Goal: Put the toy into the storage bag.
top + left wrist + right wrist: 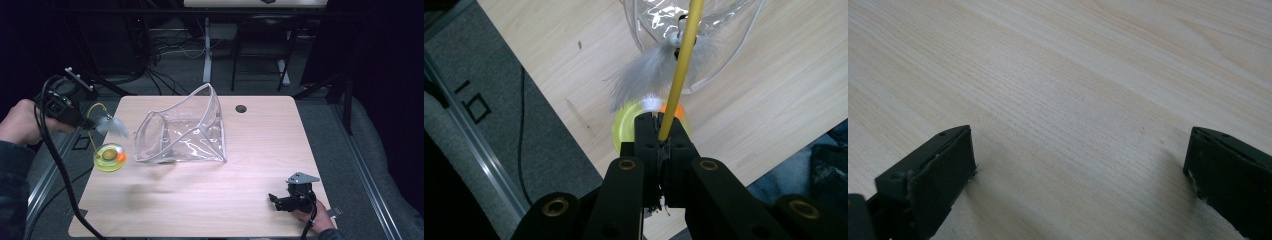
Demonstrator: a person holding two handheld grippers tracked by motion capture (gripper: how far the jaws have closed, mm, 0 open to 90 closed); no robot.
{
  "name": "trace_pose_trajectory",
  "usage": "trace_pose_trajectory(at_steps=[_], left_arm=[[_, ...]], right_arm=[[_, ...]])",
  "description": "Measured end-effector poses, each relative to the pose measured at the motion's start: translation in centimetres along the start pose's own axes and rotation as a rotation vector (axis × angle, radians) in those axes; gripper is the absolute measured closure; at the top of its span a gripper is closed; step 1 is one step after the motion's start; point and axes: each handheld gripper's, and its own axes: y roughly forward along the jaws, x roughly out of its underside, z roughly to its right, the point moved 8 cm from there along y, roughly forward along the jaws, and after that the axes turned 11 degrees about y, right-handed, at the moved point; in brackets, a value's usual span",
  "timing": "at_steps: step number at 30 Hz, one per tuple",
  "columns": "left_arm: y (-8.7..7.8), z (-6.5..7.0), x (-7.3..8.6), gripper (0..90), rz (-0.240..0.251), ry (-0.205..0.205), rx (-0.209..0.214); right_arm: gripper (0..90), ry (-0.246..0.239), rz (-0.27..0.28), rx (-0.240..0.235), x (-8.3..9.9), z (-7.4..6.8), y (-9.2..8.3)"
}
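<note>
Nearest the person, the right gripper [286, 201] rests low on the front right part of the desk [260, 150]. In the right gripper view its fingers [933, 175] stand spread wide over bare wood, with nothing between them.

Farther out on the left, the left gripper [663, 134] is held up beyond the desk's left edge. Its fingers are pressed together, pinching a thin yellow rod [680, 65]. The rod bends in a loop and carries a grey-white feather tuft [112, 125] that hangs over the desk, just above a yellow-green disc with an orange ball [110, 157] inside it. This looks like a cat teaser toy. It should be very light; the rod is springy and will whip if moved fast, and the feathers are soft and easily crushed, so the rod near its base is the sensible place to hold, as it is now.

Beyond the toy, near the middle of the desk, a clear plastic pouch [185, 130] stands with its mouth gaping toward the left. It looks floppy, slick and light, so it may slide or fold when pushed.

The desk is pale wood grain with a round cable hole [241, 108] at the back. Behind it, the dim room holds table legs, cables and grey carpet.
</note>
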Motion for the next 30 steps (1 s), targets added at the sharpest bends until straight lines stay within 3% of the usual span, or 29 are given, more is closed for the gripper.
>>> trace_pose_trajectory(at_steps=[30], left_arm=[[-3.0, -1.3, -2.9, 88.0, -0.033, 0.006, -0.041]], right_arm=[[0.0, -0.003, -0.002, 0.003, 0.0, 0.0, 0.0]])
